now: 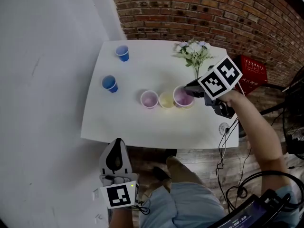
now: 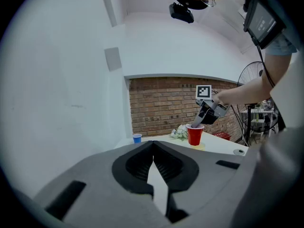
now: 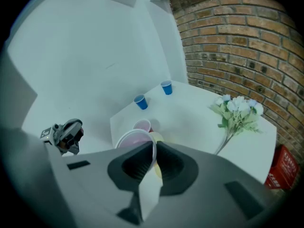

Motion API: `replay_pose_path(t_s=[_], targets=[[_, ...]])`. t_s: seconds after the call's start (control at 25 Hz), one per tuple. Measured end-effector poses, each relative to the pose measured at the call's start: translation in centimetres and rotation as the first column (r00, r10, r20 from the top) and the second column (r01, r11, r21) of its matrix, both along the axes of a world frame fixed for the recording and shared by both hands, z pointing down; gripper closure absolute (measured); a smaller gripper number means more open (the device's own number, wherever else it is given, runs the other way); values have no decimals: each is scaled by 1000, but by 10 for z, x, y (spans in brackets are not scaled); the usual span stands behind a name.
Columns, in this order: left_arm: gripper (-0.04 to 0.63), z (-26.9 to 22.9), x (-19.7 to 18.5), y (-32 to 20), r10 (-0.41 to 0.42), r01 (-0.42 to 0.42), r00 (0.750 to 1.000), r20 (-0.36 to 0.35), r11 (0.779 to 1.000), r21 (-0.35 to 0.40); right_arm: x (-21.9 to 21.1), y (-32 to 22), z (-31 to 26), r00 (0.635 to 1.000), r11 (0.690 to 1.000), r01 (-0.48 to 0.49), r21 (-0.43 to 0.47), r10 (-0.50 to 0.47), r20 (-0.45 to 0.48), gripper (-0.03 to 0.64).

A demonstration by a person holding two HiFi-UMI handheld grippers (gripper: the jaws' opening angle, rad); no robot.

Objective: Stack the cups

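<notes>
**Q:** Head view, item entered?
**A:** Red cup [image 1: 183,98], right of centre, at the end of a row just beside a yellow cup [image 1: 166,100]. It is stood upright, mouth up, long axis vertical. Its rim is gripped by the right gripper [image 1: 188,90].

**Q:** Left gripper view?
**A:** Left gripper [image 2: 153,148]: jaws pressed together, nothing held.

**Q:** Right gripper view?
**A:** Cup wall pinched between the jaws, lower centre. The cup is judged light, thin and easily crushed; the stiffer rim is best taken.
</notes>
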State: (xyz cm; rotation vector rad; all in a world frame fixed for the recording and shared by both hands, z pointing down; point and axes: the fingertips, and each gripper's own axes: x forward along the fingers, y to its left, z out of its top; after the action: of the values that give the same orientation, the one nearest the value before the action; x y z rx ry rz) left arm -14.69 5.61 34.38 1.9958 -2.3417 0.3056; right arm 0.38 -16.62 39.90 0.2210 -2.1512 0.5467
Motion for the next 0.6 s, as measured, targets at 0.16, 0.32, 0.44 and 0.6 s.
replay_pose_path(t_s=[0.16, 0.32, 0.44, 0.6], targets=[[586, 3, 0, 0, 1, -1, 1000, -3, 1000, -3, 1, 1, 4, 1000, 1000, -1, -4, 1, 2, 583], [586, 3, 0, 0, 0, 0, 1000, -4, 1000, -6, 0, -2, 6, 1000, 1000, -8, -5, 8, 4, 583], [586, 3, -2, -2, 1, -1, 1000, -6, 1000, -8, -1, -4, 8, 1000, 1000, -9, -6, 9, -1, 583], [586, 4, -5, -3, 0, 0, 1000, -7, 1000, -9, -1, -6, 11, 1000, 1000, -11, -2, 11, -7, 583]])
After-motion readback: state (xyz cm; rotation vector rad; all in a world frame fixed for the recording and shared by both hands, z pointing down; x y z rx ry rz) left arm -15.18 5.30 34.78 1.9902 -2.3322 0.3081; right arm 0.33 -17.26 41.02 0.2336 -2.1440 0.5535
